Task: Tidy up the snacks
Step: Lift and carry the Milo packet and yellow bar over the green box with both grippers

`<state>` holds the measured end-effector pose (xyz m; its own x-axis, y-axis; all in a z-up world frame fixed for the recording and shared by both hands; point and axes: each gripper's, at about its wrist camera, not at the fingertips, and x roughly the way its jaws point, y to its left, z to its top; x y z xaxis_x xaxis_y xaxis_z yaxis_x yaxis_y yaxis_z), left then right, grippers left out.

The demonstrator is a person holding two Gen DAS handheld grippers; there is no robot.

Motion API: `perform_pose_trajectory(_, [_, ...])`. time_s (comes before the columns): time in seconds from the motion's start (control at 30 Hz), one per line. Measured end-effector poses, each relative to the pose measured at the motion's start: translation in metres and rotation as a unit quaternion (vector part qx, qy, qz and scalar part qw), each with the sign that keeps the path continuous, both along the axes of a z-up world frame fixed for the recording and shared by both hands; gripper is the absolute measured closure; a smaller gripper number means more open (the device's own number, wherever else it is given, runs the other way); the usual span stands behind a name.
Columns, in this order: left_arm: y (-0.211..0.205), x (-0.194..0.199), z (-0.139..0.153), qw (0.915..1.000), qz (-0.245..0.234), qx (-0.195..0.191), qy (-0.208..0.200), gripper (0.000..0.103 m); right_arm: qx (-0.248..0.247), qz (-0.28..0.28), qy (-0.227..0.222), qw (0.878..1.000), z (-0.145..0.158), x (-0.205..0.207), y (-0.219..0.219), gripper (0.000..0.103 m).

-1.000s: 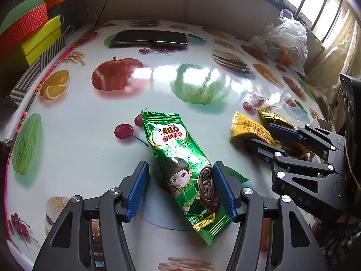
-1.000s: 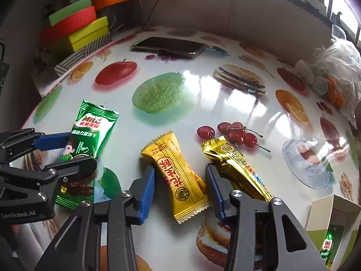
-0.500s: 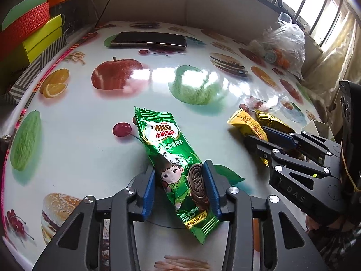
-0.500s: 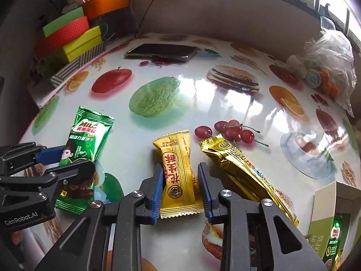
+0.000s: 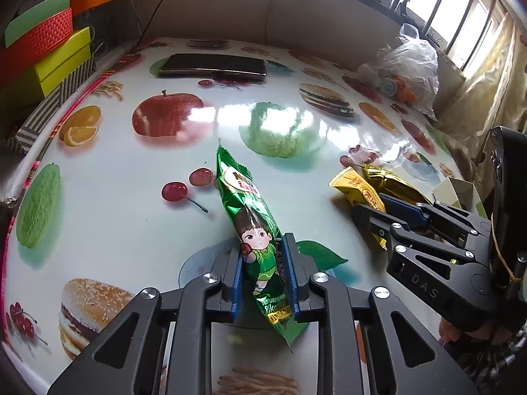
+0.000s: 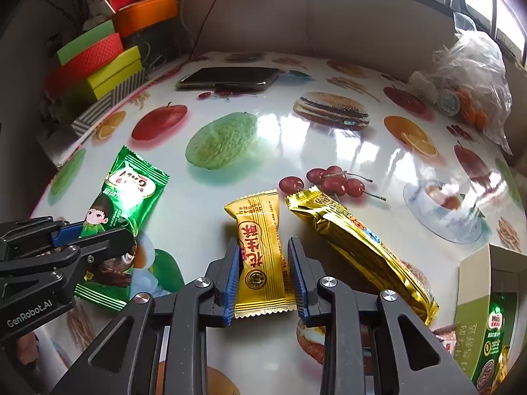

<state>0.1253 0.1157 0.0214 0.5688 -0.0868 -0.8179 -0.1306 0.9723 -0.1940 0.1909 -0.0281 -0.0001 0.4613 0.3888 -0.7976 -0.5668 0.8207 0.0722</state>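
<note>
A green Milo packet (image 5: 245,197) stands tipped on its long edge on the fruit-print table (image 5: 138,230). My left gripper (image 5: 263,247) is closing, and its blue pads press on the packet's lower half. In the right wrist view the same packet (image 6: 128,194) sticks out of the left gripper (image 6: 102,233). A yellow snack packet (image 6: 255,210) lies flat between the pads of my right gripper (image 6: 263,247), which is closing and pinches its sides. A long gold packet (image 6: 355,243) lies just right of it, untouched. The left wrist view shows the right gripper (image 5: 375,207) on the yellow packet (image 5: 354,184).
A phone (image 6: 230,79) lies at the far side of the table. Coloured boxes (image 6: 98,62) are stacked at the back left. A plastic bag (image 6: 467,75) sits at the back right. An open white and green carton (image 6: 487,296) holding Milo packets stands at the near right.
Both pairs of jaws have closed in from wide apart. The Milo packet has turned from flat up onto its edge between the left pads. The yellow packet has stayed flat.
</note>
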Motion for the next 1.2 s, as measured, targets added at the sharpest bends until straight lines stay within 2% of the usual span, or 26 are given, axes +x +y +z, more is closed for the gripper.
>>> perform_pose_trajectory(0.4, [-0.008,-0.009,0.004,0.9999,-0.009,0.000,-0.009,0.087,0.016,-0.006,-0.005,1.000,0.009,-0.015,-0.006,0.077])
perform_pose_trajectory(1.2, [-0.040,-0.031,0.035,0.9979,-0.046,0.010,-0.044,0.087,0.052,-0.044,-0.022,0.997,0.040,-0.056,-0.040,0.077])
